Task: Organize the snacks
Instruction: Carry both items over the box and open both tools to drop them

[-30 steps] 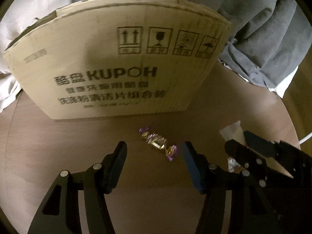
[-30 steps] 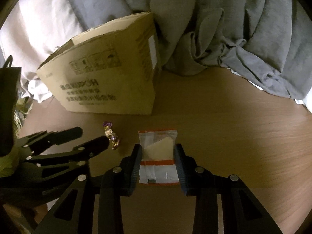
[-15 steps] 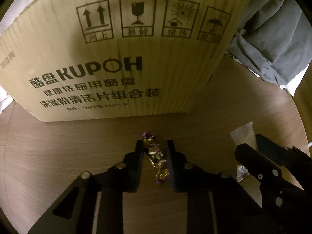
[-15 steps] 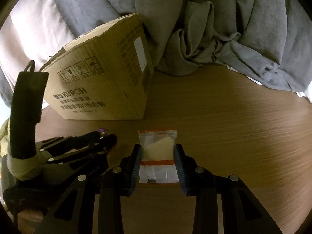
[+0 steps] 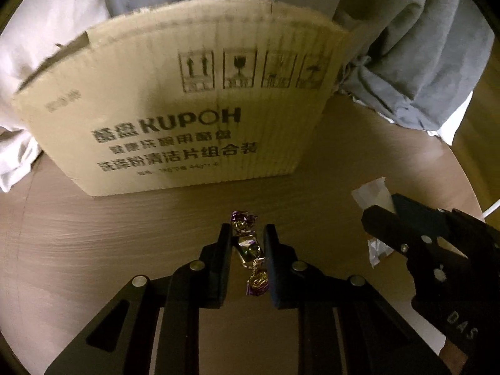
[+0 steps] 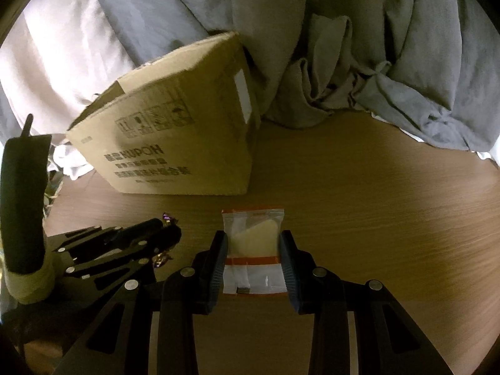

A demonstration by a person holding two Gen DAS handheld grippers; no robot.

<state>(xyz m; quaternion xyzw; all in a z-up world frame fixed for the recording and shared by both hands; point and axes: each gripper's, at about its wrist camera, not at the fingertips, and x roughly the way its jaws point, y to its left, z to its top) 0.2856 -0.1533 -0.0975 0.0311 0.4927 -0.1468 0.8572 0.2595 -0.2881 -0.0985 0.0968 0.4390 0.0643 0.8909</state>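
The left gripper (image 5: pixel 247 243) pinches a purple-and-gold foil-wrapped candy (image 5: pixel 248 250) before the brown cardboard box (image 5: pixel 187 109); the right gripper (image 6: pixel 253 250) clamps a clear orange-striped snack packet (image 6: pixel 253 243) over the wooden table (image 6: pixel 375 203).

My left gripper (image 5: pixel 247 240) is closed on the candy (image 5: pixel 250 251); my right gripper (image 6: pixel 253 243), at its 3 o'clock, clamps the packet (image 6: pixel 253 237).

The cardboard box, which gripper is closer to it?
Left, though only slightly. The left gripper, holding the purple candy, is right before the cardboard box; the right gripper, holding the clear packet, sits off its corner.
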